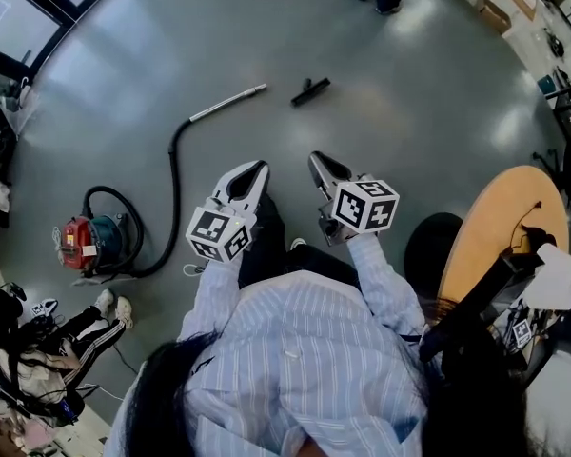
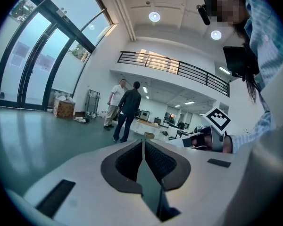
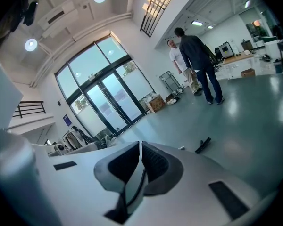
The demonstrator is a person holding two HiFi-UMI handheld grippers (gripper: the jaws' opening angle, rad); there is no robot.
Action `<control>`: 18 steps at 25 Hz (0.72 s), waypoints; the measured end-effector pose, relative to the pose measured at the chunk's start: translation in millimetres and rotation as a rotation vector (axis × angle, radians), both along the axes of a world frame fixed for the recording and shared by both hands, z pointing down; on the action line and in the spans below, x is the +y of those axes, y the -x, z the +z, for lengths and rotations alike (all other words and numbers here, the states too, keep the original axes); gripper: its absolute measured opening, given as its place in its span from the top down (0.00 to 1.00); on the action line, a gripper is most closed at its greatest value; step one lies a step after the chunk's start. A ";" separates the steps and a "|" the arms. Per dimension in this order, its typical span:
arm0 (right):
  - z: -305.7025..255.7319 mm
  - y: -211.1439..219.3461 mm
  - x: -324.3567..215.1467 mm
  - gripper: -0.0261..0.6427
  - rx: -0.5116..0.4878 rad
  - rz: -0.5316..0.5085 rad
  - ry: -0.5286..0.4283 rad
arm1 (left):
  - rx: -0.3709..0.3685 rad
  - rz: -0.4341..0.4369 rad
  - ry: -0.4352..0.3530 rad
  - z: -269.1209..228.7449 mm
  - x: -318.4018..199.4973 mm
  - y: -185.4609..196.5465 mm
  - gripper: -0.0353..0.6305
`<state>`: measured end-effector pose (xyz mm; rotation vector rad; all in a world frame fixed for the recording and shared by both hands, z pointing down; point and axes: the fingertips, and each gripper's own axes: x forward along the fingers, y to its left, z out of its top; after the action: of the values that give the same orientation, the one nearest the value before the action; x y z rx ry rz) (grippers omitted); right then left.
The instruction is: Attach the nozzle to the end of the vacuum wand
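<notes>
A black nozzle (image 1: 310, 90) lies on the grey floor ahead; it also shows small in the right gripper view as the nozzle (image 3: 203, 145). Left of it lies the silver wand (image 1: 228, 102), joined by a black hose (image 1: 175, 188) to a red vacuum cleaner (image 1: 90, 243). My left gripper (image 1: 258, 168) and right gripper (image 1: 316, 160) are held side by side in front of my body, well short of the nozzle and wand. Both are shut with nothing between the jaws. The right gripper's marker cube (image 2: 218, 119) shows in the left gripper view.
A round wooden table (image 1: 500, 222) stands at my right with a dark chair (image 1: 436, 251) beside it. Bags and shoes (image 1: 38, 331) lie at the lower left. Two people (image 3: 193, 60) stand farther off; glass doors (image 3: 104, 98) line the wall.
</notes>
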<state>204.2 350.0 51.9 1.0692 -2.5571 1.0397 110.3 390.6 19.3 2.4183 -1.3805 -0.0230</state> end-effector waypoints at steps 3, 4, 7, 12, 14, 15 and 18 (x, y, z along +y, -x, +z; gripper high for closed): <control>1.2 14.4 -32.3 0.93 0.002 0.033 0.012 | 0.005 0.016 0.000 -0.3 -34.5 21.2 0.94; 0.7 21.0 -44.1 0.93 0.000 0.045 0.017 | 0.002 0.021 0.001 -0.7 -46.8 29.6 0.94; -1.5 41.7 -78.1 0.93 -0.007 0.080 0.033 | -0.004 0.045 0.011 -1.6 -82.8 53.2 0.94; 4.1 76.8 -134.9 0.93 0.008 0.134 0.049 | -0.010 0.079 0.024 2.4 -143.9 97.9 0.94; 6.6 87.0 -159.1 0.93 0.012 0.165 0.059 | -0.014 0.090 0.033 5.7 -167.3 116.9 0.94; 7.5 90.8 -171.2 0.93 0.014 0.180 0.063 | -0.017 0.095 0.038 7.9 -178.2 125.6 0.94; 11.5 99.2 -201.7 0.93 0.025 0.223 0.068 | -0.025 0.110 0.053 17.1 -206.6 148.8 0.94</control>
<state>105.0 148.3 63.4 1.3637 -2.4051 1.1477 -38.5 184.0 36.4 2.4545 -1.2406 0.0702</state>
